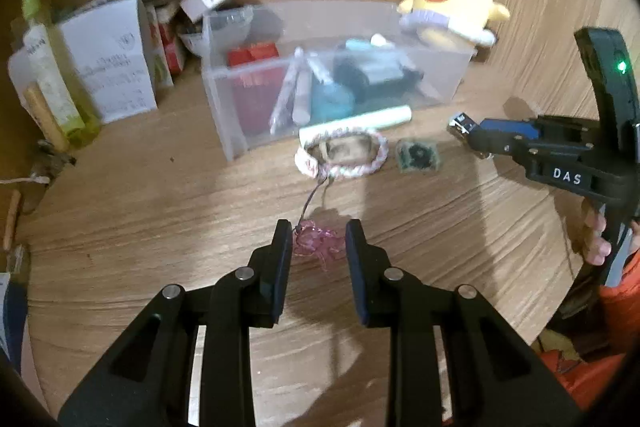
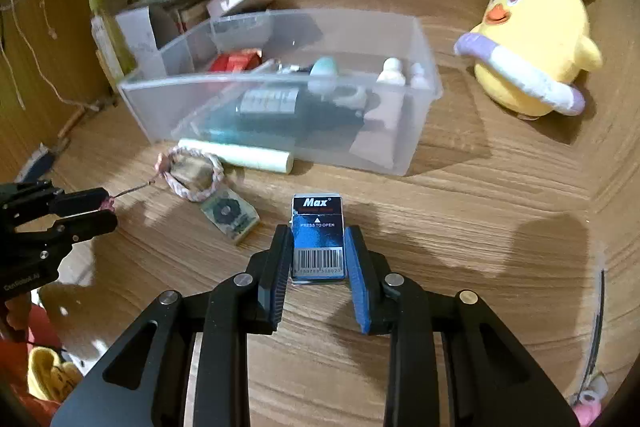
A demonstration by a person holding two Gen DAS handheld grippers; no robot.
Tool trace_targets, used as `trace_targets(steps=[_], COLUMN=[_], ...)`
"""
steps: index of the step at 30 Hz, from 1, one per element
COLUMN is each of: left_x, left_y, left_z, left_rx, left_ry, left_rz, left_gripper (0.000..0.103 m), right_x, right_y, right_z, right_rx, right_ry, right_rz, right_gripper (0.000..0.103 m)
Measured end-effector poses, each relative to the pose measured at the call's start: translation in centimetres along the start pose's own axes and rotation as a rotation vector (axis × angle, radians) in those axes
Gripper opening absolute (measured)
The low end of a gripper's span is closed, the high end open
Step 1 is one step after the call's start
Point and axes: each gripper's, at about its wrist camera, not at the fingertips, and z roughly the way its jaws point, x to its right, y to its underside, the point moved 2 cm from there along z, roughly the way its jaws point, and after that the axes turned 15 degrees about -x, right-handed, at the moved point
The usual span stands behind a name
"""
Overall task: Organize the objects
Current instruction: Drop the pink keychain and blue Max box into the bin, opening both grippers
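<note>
My right gripper (image 2: 318,251) is shut on a blue Max staple box (image 2: 318,239) and holds it above the wooden table; the box and gripper also show in the left wrist view (image 1: 470,131). My left gripper (image 1: 318,239) is open, its fingers either side of a pink tassel (image 1: 316,245) lying on the table. A thin cord joins the tassel to a pink braided bracelet (image 1: 344,157). In the right wrist view the left gripper (image 2: 106,211) sits at the tassel (image 2: 107,203), left of the bracelet (image 2: 192,173). A clear plastic bin (image 2: 280,87) holds several items.
A pale green tube (image 1: 356,125) lies against the bin's front. A small green square packet (image 1: 418,155) lies right of the bracelet. A yellow chick plush (image 2: 536,43) stands at the right. Boxes, a bottle and markers (image 1: 108,55) crowd the back left.
</note>
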Motion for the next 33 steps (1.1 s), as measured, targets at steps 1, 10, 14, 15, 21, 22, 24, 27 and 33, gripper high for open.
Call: trace_targets(steps=[1,10,14,15,21,22,24,27,33], left_x=[0.0,-0.3,-0.4,-0.4,-1.6,-1.8,-2.2,-2.9,-3.9], left_y=[-0.1,-2.5,-3.8,-4.2,-6.9,-7.4,-8.3,-9.7,-12.3], left_z=[-0.6,-5.6,-7.1,-7.4,-8.4,-8.5,-8.7,-8.9,-7.6], left_rx=[0.016,0.173,0.222,0.231,0.277,0.281,0.290,0.299,0.284], left_ry=[0.002,0.018,0.021,0.022,0.019,0.018,0.024,0.023,0.006], left_rz=[-0.002,-0.016,-0.021,-0.022,-0.062,-0.070,-0.084,-0.105,-0.130], left_gripper=[0.027,0.027,0.027,0.027,0.027,0.027,0.027,0.027,0.027], right_x=[0.0,-0.1,-0.5,-0.5,-0.8,-0.8,-0.9,-0.9,-0.8], right_y=[0.0,-0.5,-1.2,-1.4,-3.6,-4.1,-5.1,-6.9,-10.3], right_z=[-0.4,-4.5,-5.9,-6.2,-7.7,-7.9,-8.2,-8.2,-6.5], right_rx=[0.012,0.128,0.175,0.184,0.251,0.260,0.275,0.287,0.251], right_ry=[-0.001,-0.020,-0.026,-0.029,-0.033,-0.033,-0.028,-0.016,-0.015], right_rz=[0.004,0.014,0.012,0.011,0.011,0.011,0.008,0.007,0.009], right_gripper=[0.025,0.025,0.025,0.025,0.025,0.025,0.025,0.025,0.025])
